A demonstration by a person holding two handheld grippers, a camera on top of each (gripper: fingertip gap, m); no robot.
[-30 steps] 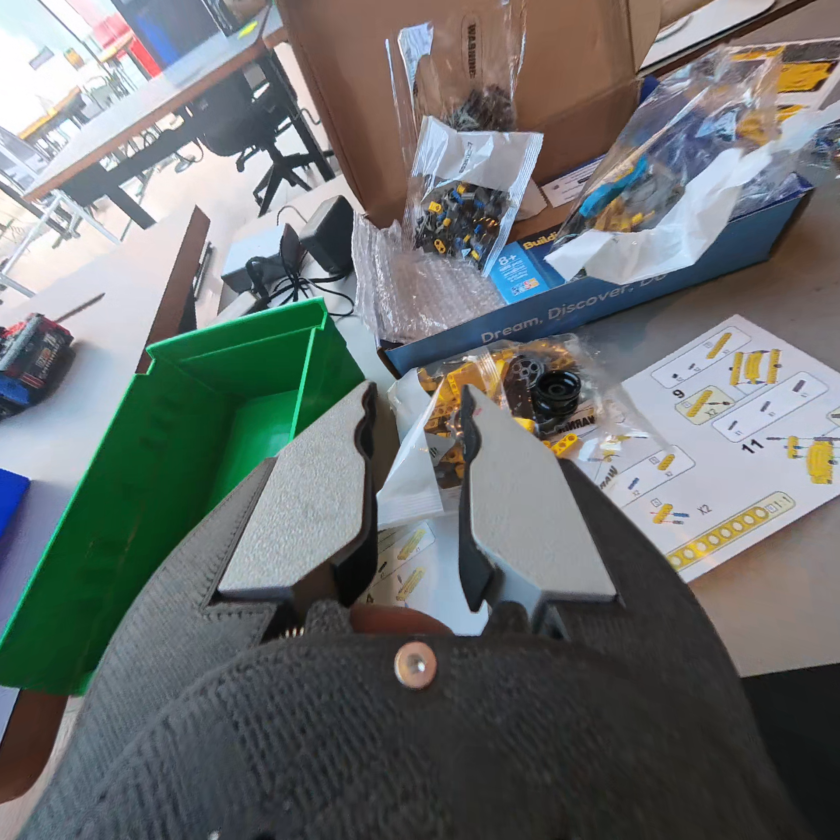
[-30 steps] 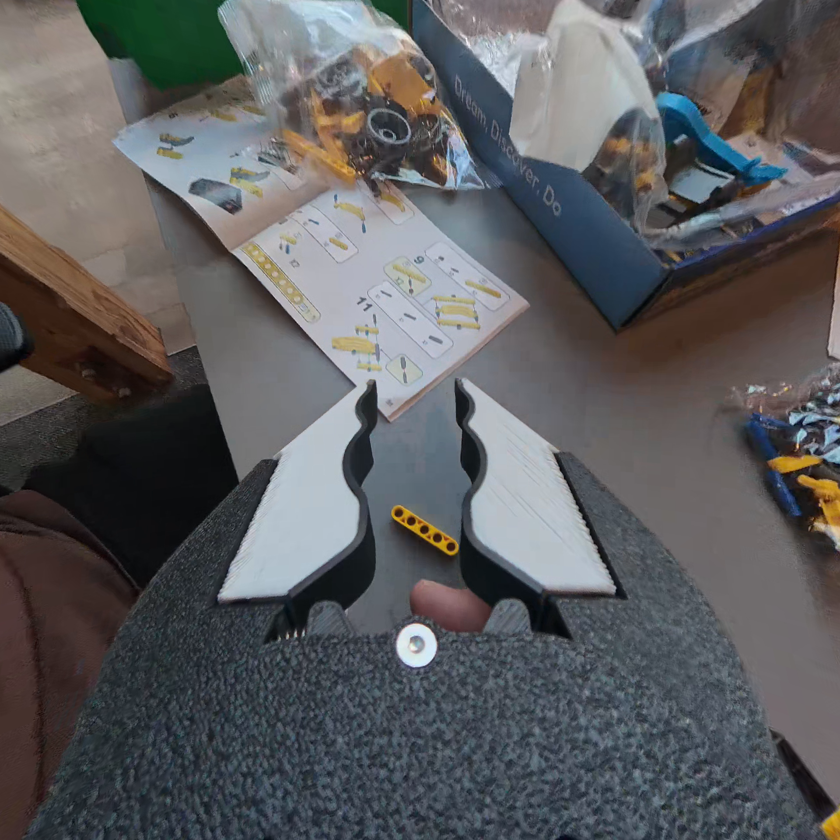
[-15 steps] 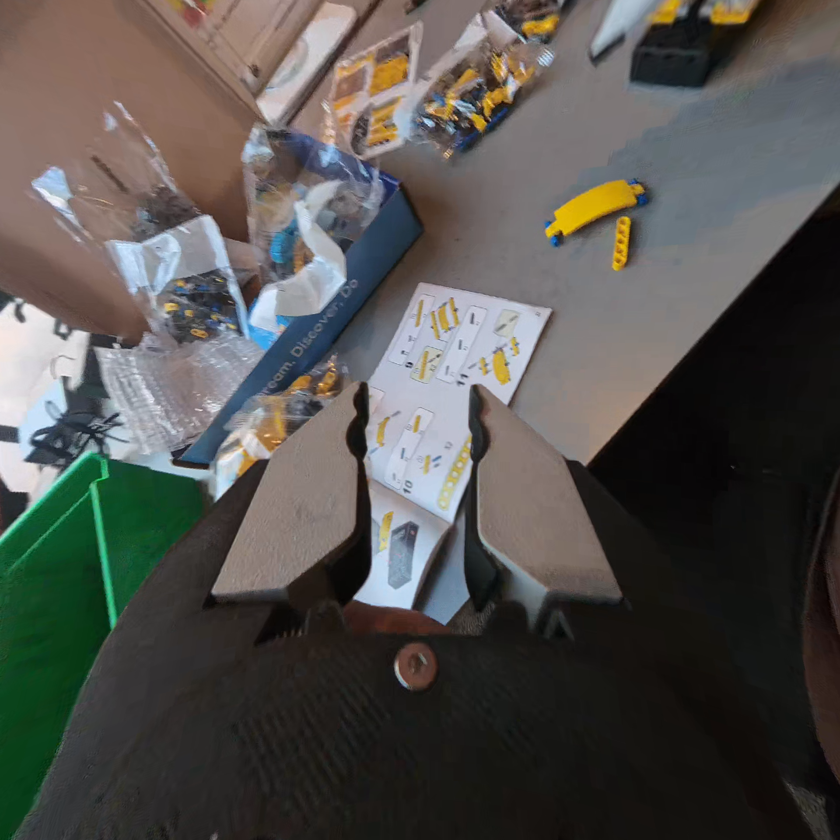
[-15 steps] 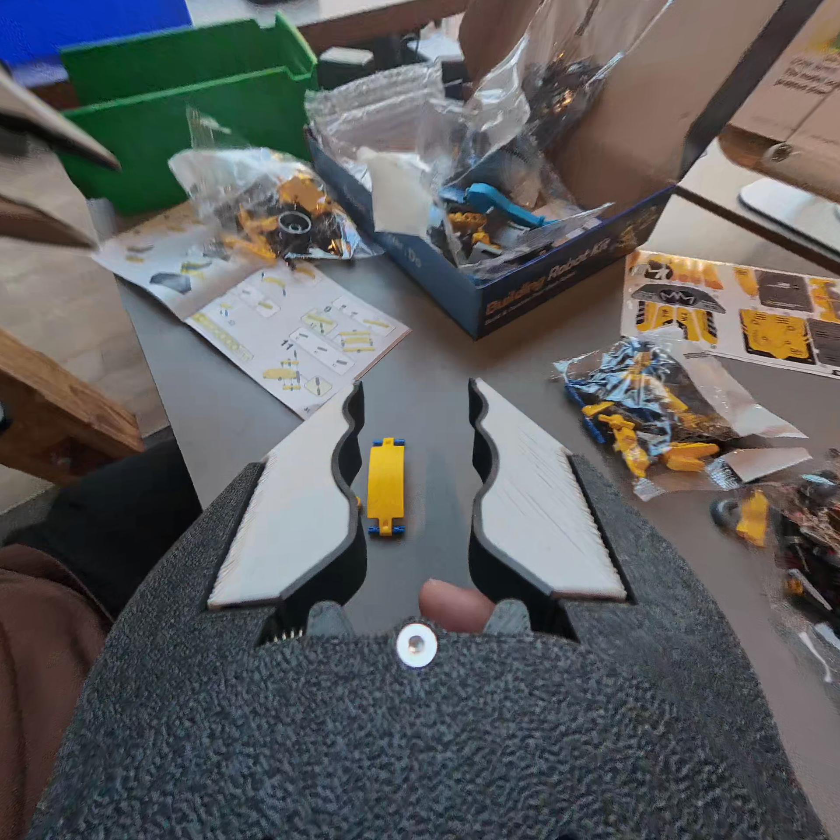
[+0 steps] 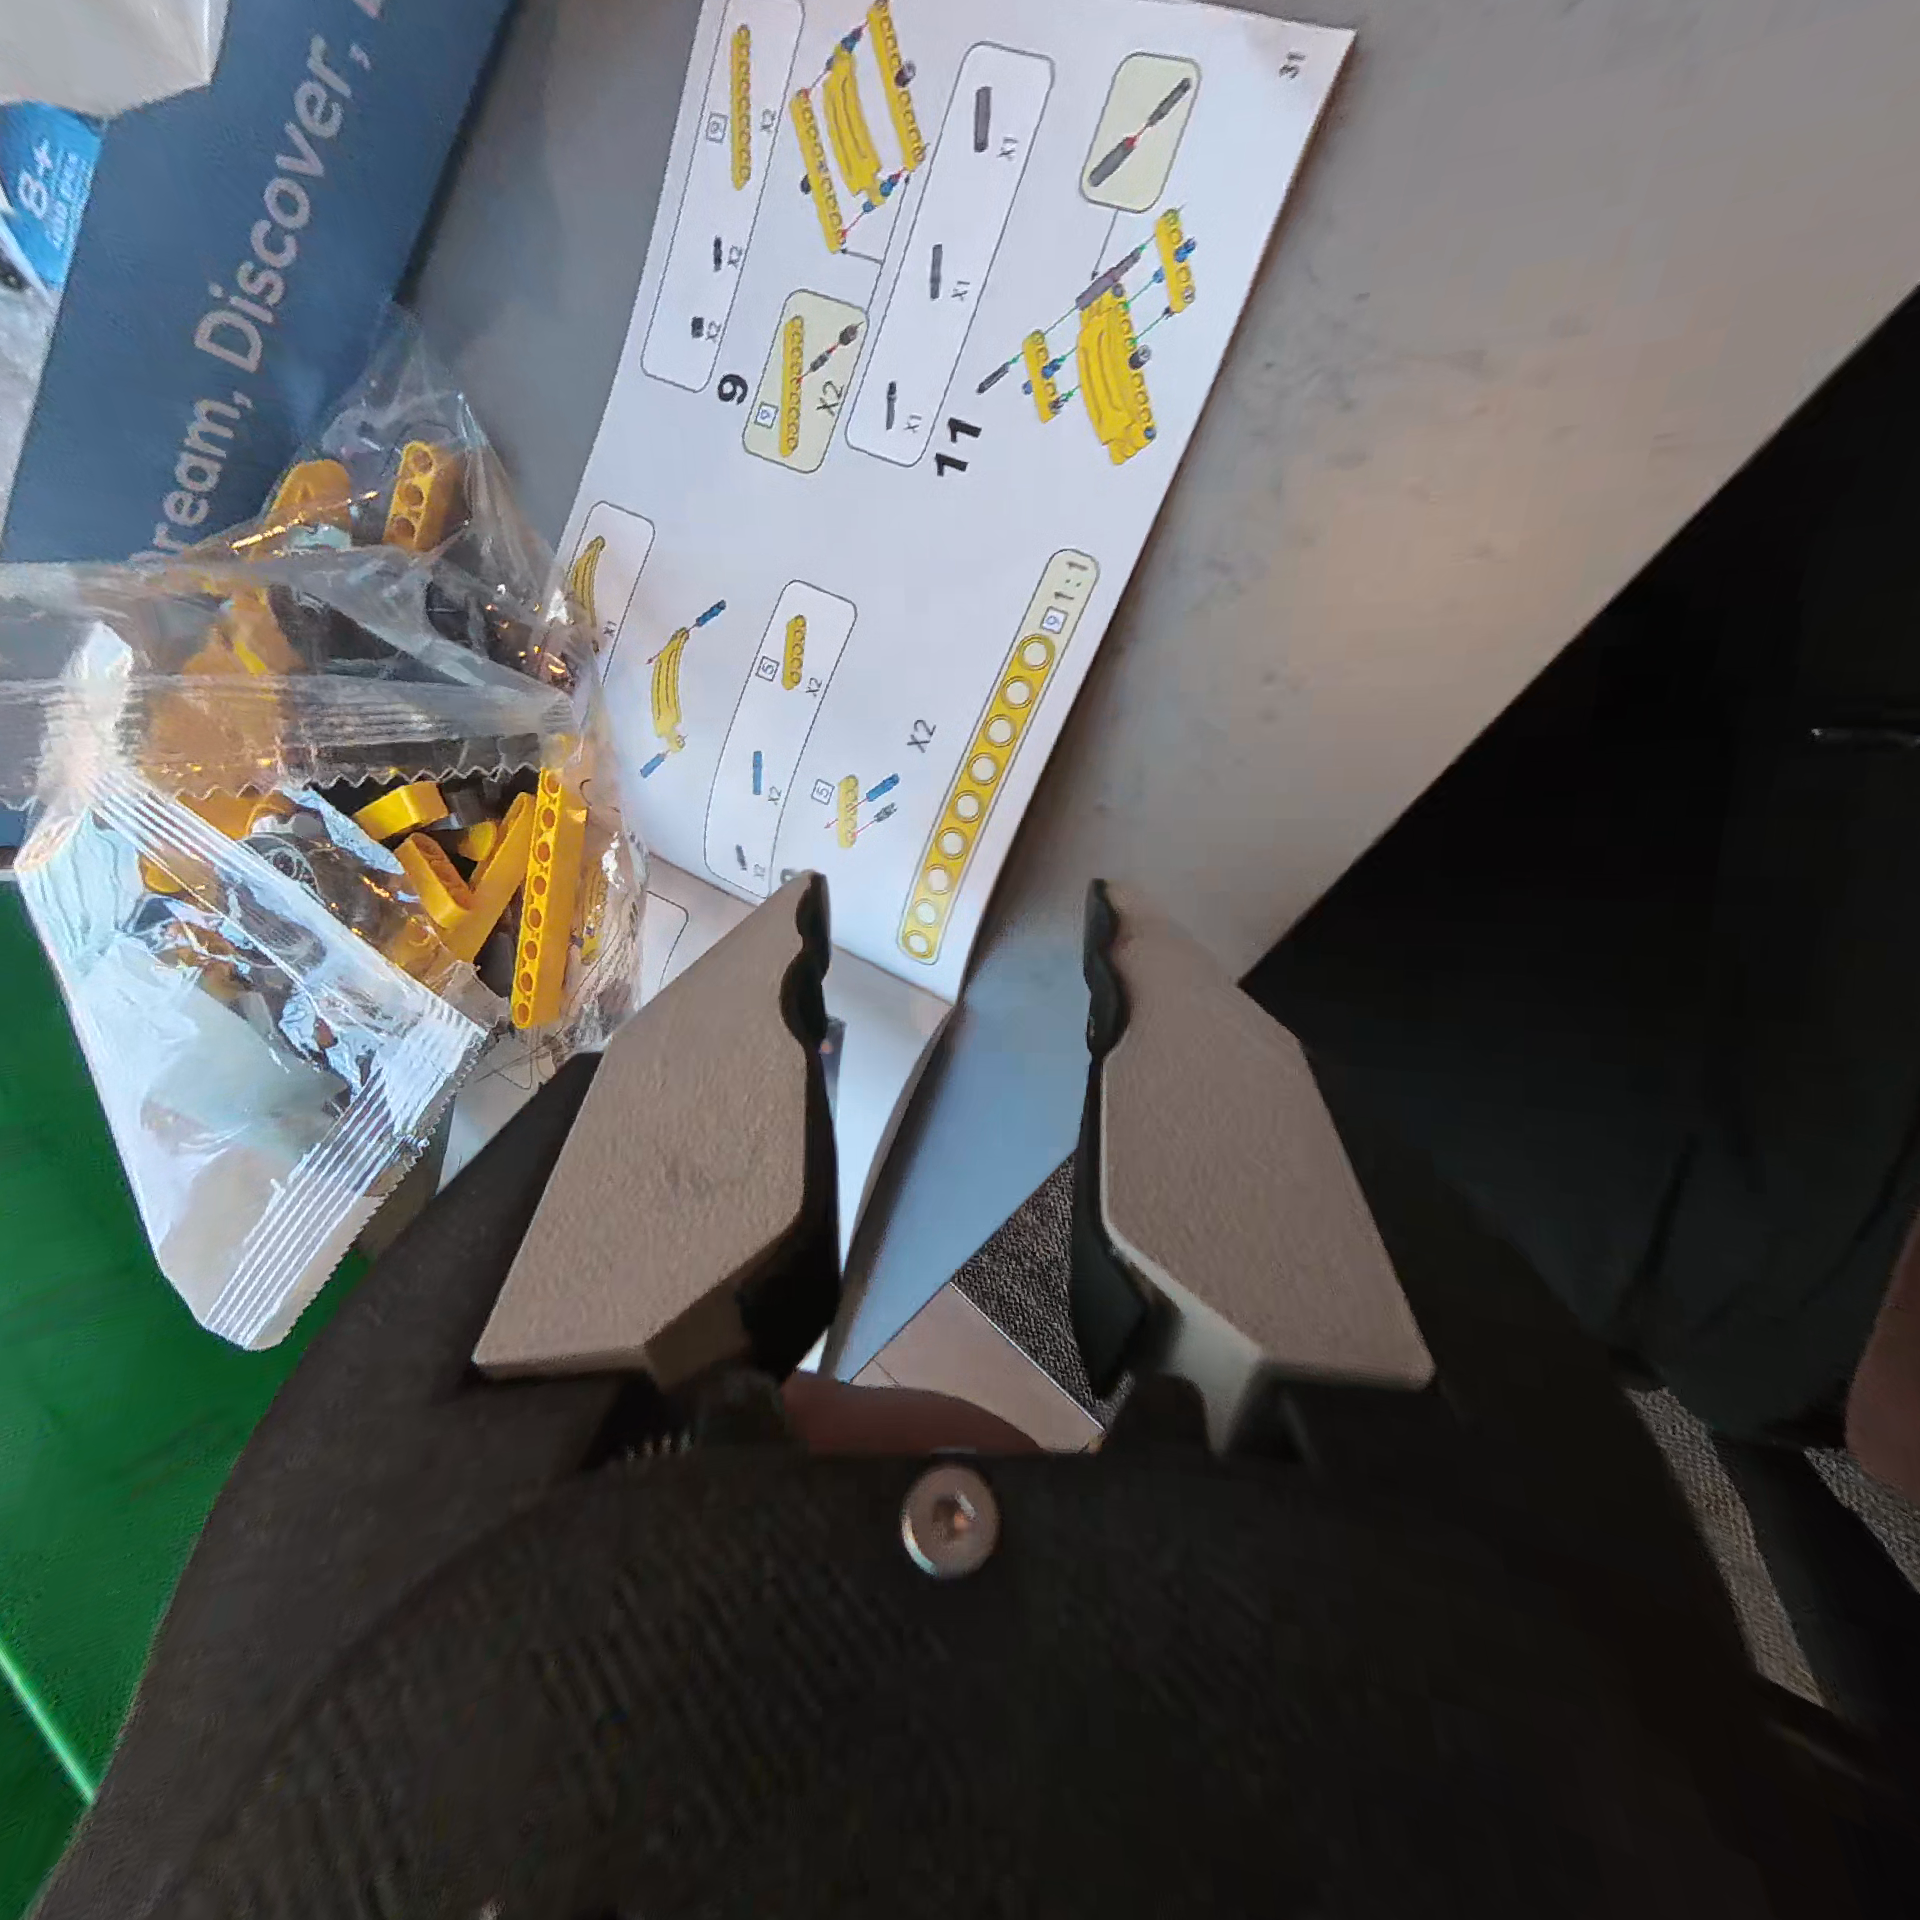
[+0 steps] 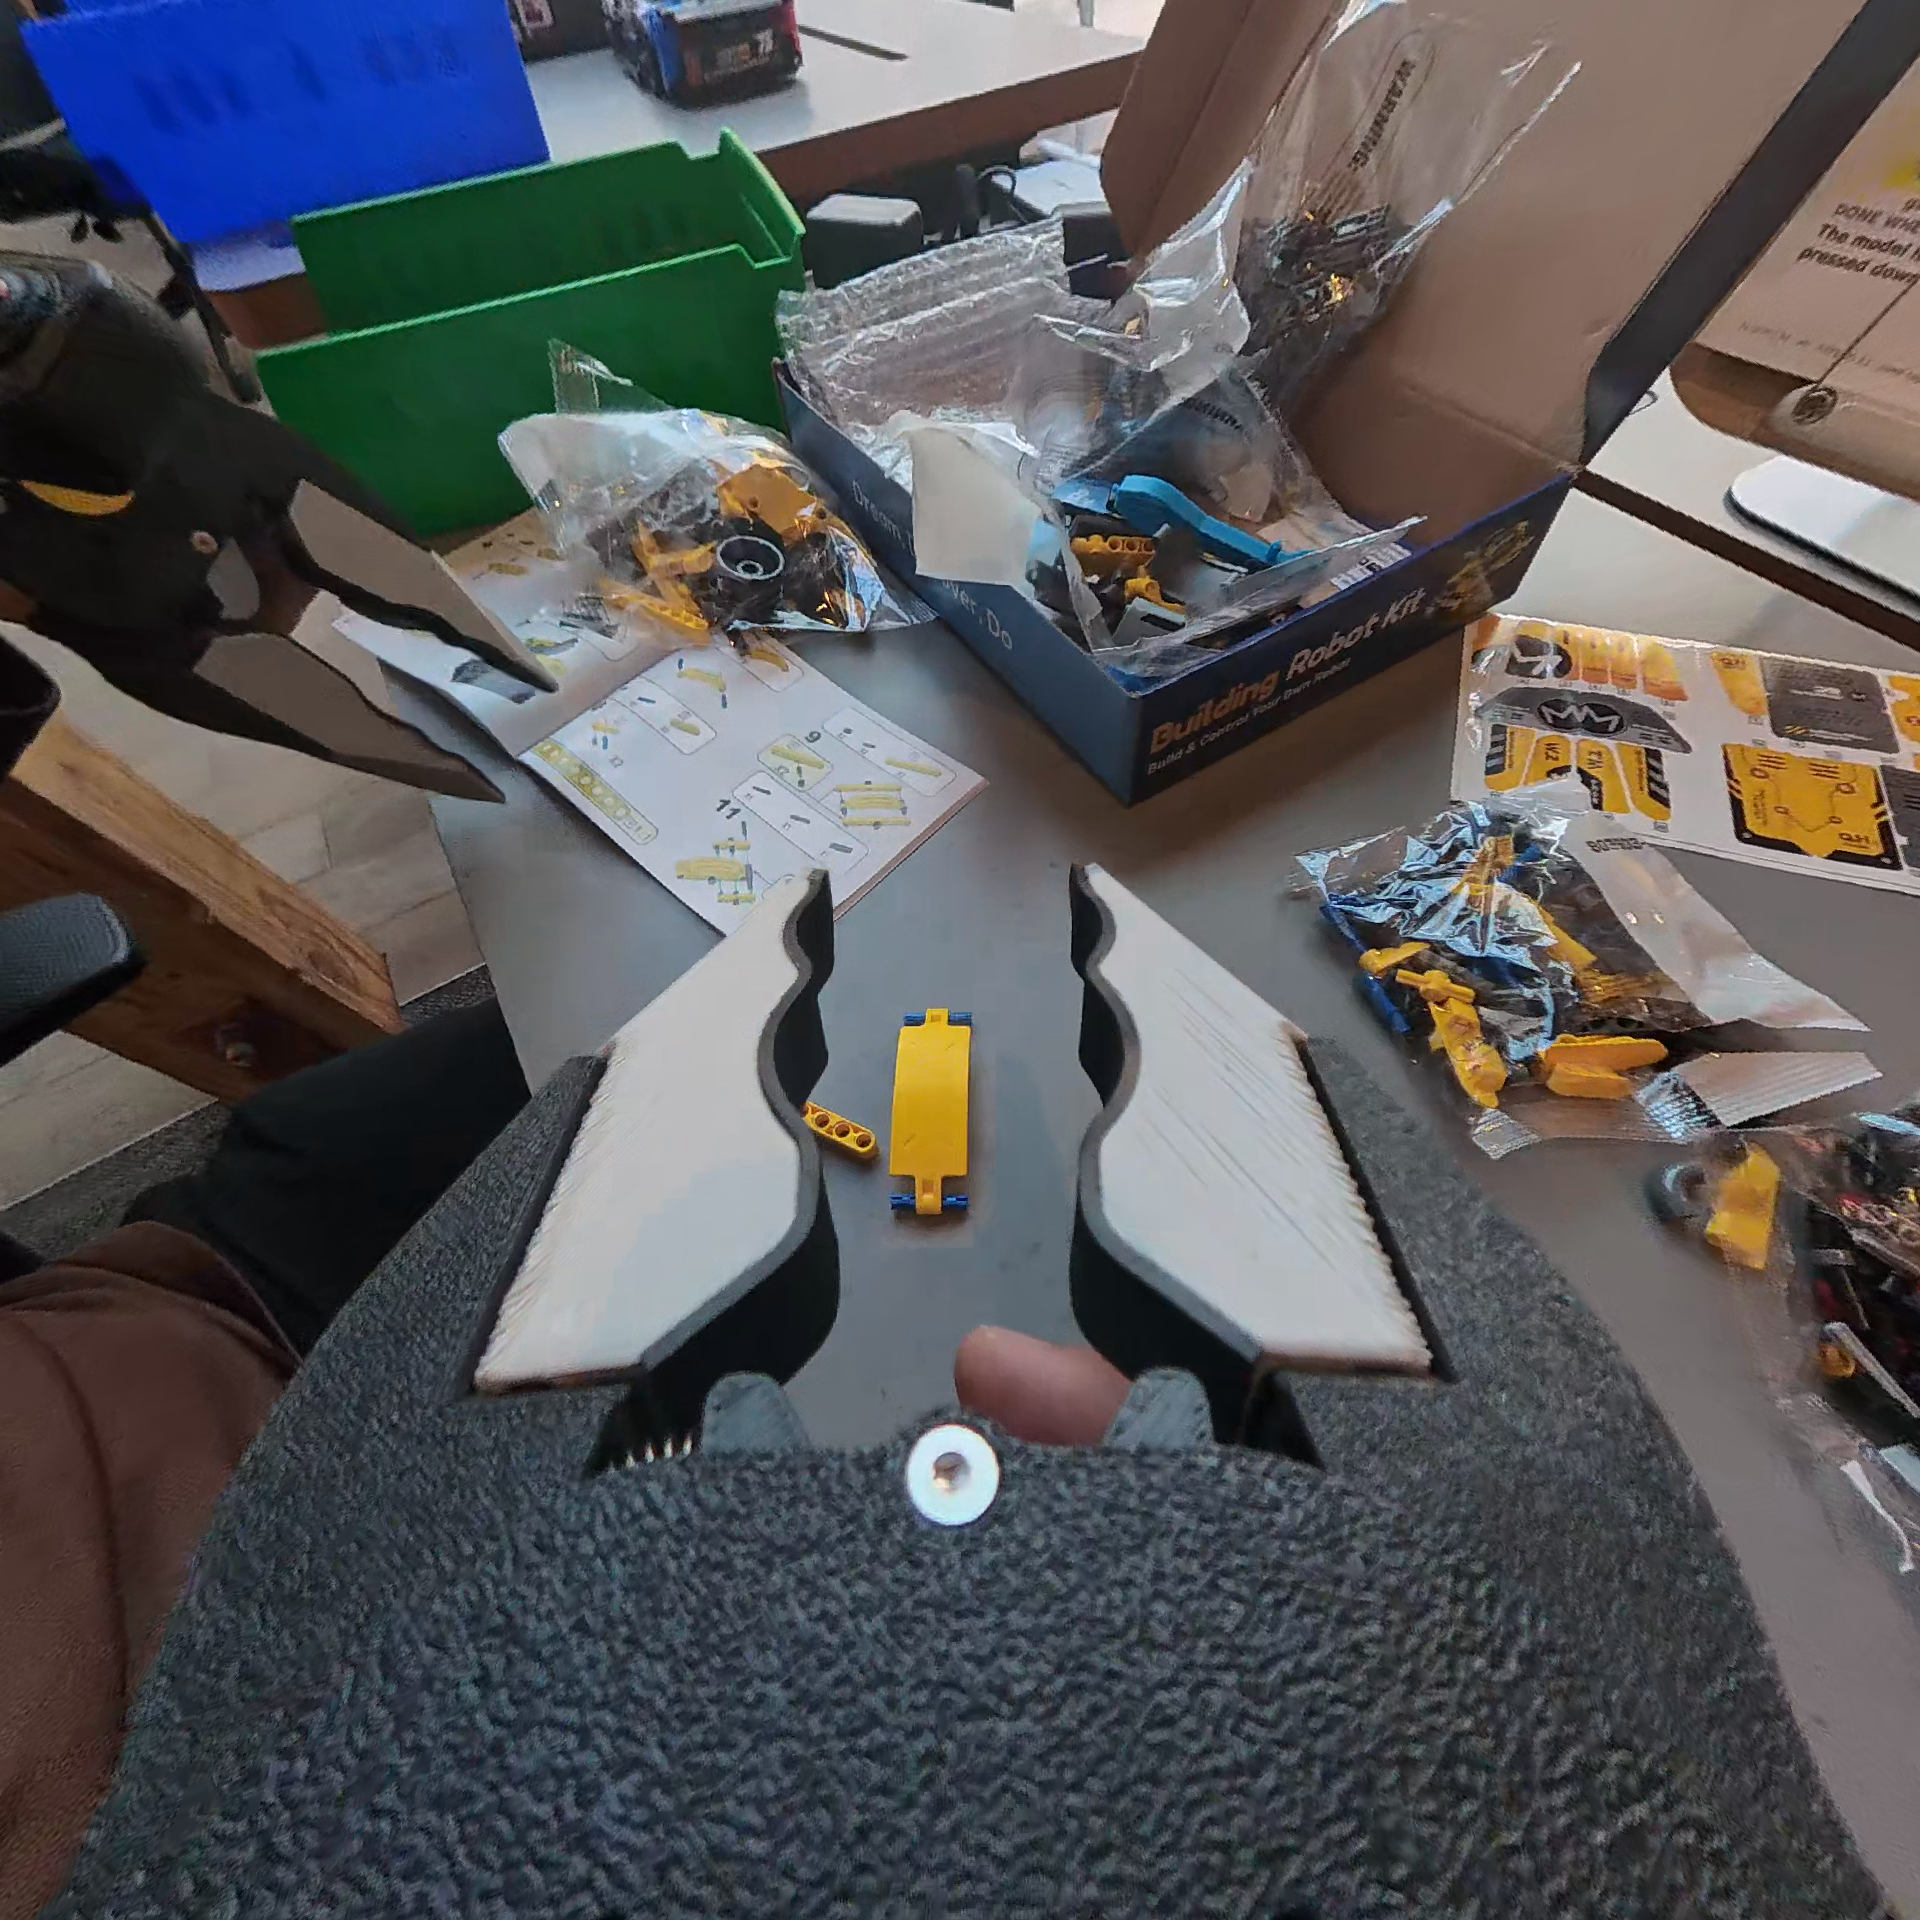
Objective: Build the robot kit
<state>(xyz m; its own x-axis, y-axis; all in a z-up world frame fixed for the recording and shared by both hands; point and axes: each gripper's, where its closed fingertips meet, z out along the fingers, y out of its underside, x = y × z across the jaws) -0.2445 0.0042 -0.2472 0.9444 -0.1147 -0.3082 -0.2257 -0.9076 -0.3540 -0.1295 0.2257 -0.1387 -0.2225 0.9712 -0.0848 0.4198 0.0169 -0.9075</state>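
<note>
Right gripper (image 6: 951, 904) hovers over the grey tabletop (image 6: 1195, 831), jaws spread and holding nothing. Between them on the tabletop lies a curved yellow panel (image 6: 930, 1107) with blue pins at both ends; a short yellow beam (image 6: 840, 1128) with holes lies just beside it, partly hidden behind the left finger.

Left gripper (image 5: 956, 925) has jaws spread, empty, over the near corner of the open instruction booklet (image 5: 935, 416) at the tabletop edge (it also shows at far left in the right wrist view (image 6: 499, 727)).

Around: a clear bag of yellow and black parts (image 6: 717, 540) rests on the booklet's far end, touching the blue kit box (image 6: 1299, 696). The box stands open, holding crumpled bags, bubble wrap and a light blue part. A green bin (image 6: 499, 343) stands behind the bag. To the right lie a bag of blue and yellow parts (image 6: 1507, 966) and a sticker sheet (image 6: 1714, 748).
</note>
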